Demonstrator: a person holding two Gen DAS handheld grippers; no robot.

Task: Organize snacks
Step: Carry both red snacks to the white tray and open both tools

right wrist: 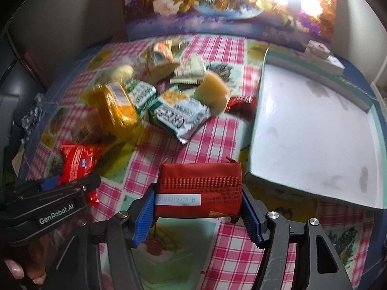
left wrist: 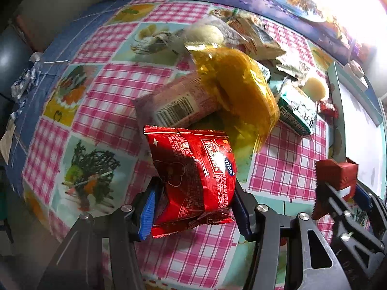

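Observation:
My left gripper [left wrist: 193, 207] is shut on a shiny red snack packet [left wrist: 193, 176], held just above the checked tablecloth [left wrist: 116, 89]. That packet [right wrist: 77, 166] and the left gripper [right wrist: 65, 183] also show at the left of the right wrist view. My right gripper [right wrist: 198, 210] is shut on a dark red brick-shaped pack [right wrist: 200, 188] with a white date label; the pack [left wrist: 338, 176] appears at the right of the left wrist view too. Behind lies a heap of snacks: an orange-wrapped one [left wrist: 244, 89], a pink packet with a barcode [left wrist: 176, 104] and green-white packets [right wrist: 179, 116].
A shallow pale-green tray [right wrist: 312, 130] with a white floor lies to the right, with a small white box [right wrist: 319, 50] behind it. A floral picture [right wrist: 217, 4] stands at the table's back edge. Crumpled foil [left wrist: 24, 82] sits at the left edge. A person's fingers [right wrist: 21, 270] hold the left gripper.

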